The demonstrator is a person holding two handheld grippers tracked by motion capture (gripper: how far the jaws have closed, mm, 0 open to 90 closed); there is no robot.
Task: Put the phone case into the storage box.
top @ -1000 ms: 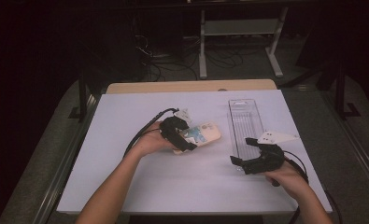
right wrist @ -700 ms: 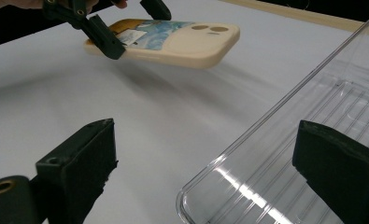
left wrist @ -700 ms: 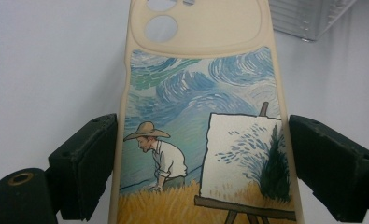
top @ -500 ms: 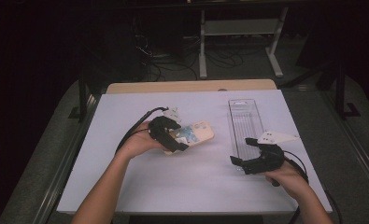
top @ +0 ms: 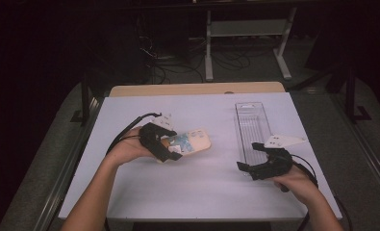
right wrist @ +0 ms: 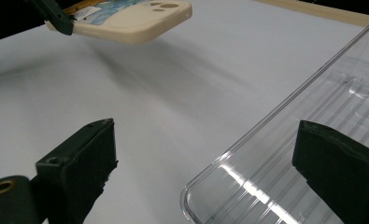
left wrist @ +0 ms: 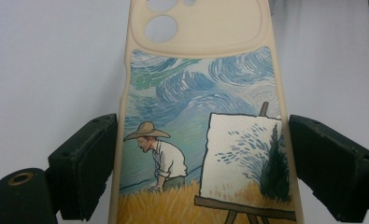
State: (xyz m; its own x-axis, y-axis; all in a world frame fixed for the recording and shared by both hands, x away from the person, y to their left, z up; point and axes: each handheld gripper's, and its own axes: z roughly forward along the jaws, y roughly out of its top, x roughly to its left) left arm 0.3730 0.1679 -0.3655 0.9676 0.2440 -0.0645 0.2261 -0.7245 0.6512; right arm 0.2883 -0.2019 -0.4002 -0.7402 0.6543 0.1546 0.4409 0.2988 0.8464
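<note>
Your left gripper [top: 171,153] clamps the case [left wrist: 205,121] across its width, lifted off the table [top: 202,192], left of the tray [top: 252,125]. Your right gripper [top: 255,156] waits open at the tray's near end, probably steadying it. Keep the case level.

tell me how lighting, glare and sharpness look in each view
High view: table bright, surroundings nearly black, detail soft. Left gripper view: phone case evenly lit and sharp, no glare. Right gripper view: white glare streaks on the clear tray, and a soft smeared shadow under the raised case.
</note>
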